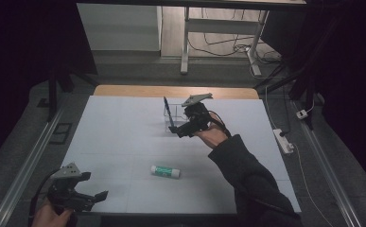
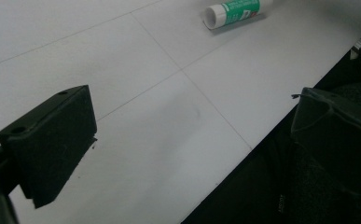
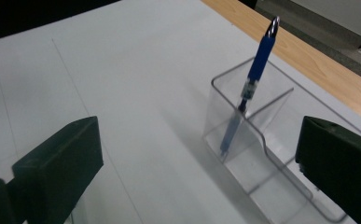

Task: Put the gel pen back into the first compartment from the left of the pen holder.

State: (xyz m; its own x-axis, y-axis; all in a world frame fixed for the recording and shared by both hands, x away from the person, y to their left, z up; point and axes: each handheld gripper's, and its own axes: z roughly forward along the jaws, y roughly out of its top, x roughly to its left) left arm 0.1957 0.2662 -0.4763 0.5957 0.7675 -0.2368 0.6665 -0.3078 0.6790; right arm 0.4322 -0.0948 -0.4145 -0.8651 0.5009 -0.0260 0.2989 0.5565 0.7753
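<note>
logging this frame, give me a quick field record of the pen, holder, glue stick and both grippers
pen: blue, leaning tilted inside the holder
holder: clear plastic, on the white mat
glue stick: green and white, lying flat, untouched
right gripper: open, beside the holder, holding nothing
left gripper: open, near the mat's front left corner, holding nothing

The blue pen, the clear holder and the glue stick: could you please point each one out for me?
blue pen (image 3: pixel 260 57), right gripper view, upper barrel.
clear holder (image 3: pixel 225 100), right gripper view, near wall.
glue stick (image 1: pixel 165 171), high view, green label.
</note>
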